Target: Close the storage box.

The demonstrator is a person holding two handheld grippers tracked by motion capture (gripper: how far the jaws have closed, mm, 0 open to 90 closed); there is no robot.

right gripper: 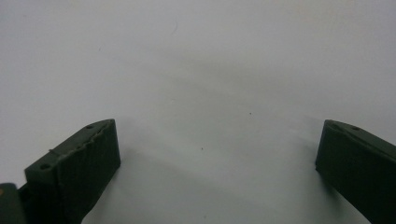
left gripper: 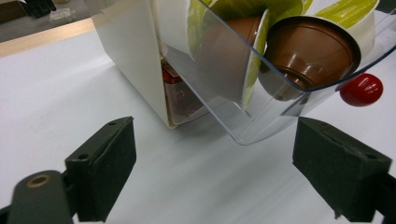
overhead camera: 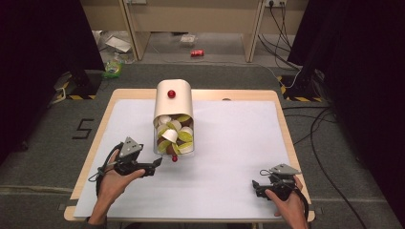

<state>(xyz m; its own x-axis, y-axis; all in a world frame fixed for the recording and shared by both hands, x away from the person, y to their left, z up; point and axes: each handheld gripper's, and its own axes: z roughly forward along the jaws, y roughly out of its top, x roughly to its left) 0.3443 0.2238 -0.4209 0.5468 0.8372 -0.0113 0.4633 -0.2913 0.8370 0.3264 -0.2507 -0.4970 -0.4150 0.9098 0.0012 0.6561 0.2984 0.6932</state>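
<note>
drawer: the clear drawer of the capsule dispenser is standing pulled out toward the person, in the middle of the counter, full of brown capsules with green and white lids.
red knob: the drawer's red knob is lying just beside the tip of the left hand-held gripper, not between its jaws.
left hand-held gripper: its jaws are standing wide apart and are gripping nothing; the drawer's front edge is hanging just ahead of them.
right hand-held gripper: the right hand-held gripper is resting well apart near the counter's right front corner, jaws wide open over bare white sheet.
step in hand: judging from this, the drawer is being handled by its knob.
doing it well: i would be centering the knob between the pads, closing gently, then moving straight along the drawer's line so the dispenser is not sliding.
writing: no brand or label is readable; a dark mark like a "5" is lying on the floor.
</note>
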